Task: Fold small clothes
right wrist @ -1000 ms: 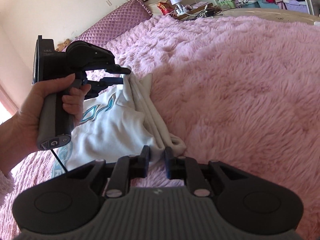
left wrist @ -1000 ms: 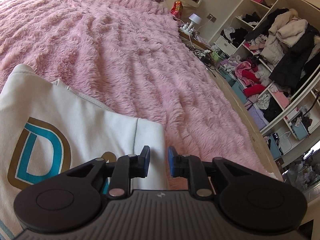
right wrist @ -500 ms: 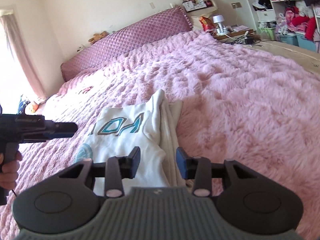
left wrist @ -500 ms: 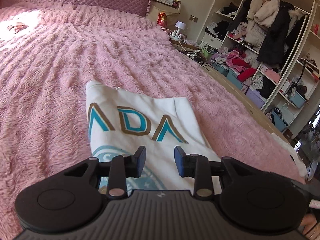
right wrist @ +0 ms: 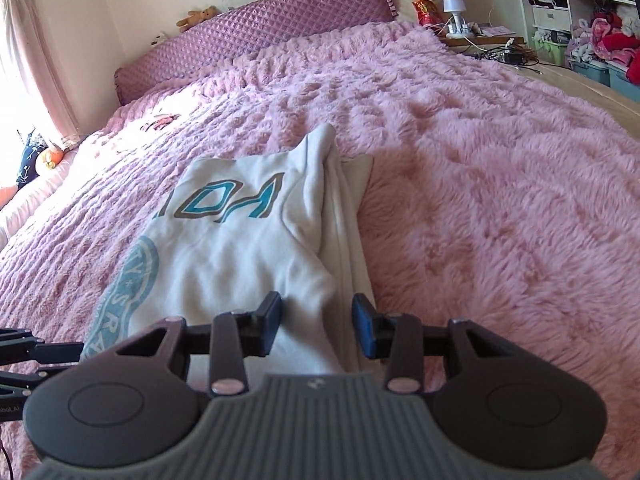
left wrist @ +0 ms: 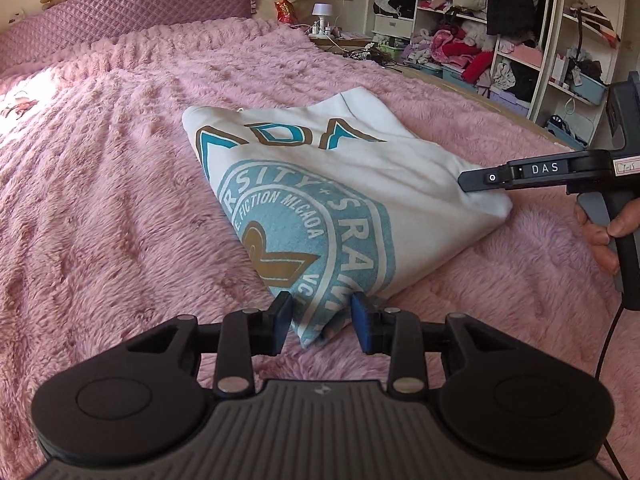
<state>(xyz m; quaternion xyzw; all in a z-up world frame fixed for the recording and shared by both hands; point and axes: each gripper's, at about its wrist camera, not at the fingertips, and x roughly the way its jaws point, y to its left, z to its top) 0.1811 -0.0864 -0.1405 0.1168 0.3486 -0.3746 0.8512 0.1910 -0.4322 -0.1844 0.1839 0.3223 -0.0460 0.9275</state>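
A white folded shirt (left wrist: 320, 184) with a teal and gold print lies flat on the fluffy pink blanket (left wrist: 120, 200). My left gripper (left wrist: 322, 318) hovers at its near printed corner. Its jaws are opening, the corner lies between them, and the pads do not press on it. My right gripper (right wrist: 316, 324) stands open over the shirt's (right wrist: 240, 240) folded right edge, with cloth under the gap but nothing pinched. The left wrist view shows the right gripper (left wrist: 466, 180) from the side at the shirt's right corner, held by a hand (left wrist: 600, 236).
A quilted purple headboard (right wrist: 260, 28) closes the far end of the bed. On the right are the bed's wooden edge (left wrist: 500, 108), a nightstand with a lamp (right wrist: 456, 12), open shelves stuffed with clothes (left wrist: 460, 40), and storage bins (right wrist: 592, 68).
Both grippers' jaws have widened. The left gripper has pulled back from beside the shirt's letters to its near printed corner. The right gripper has drawn back slightly along the folded edge and rolled level.
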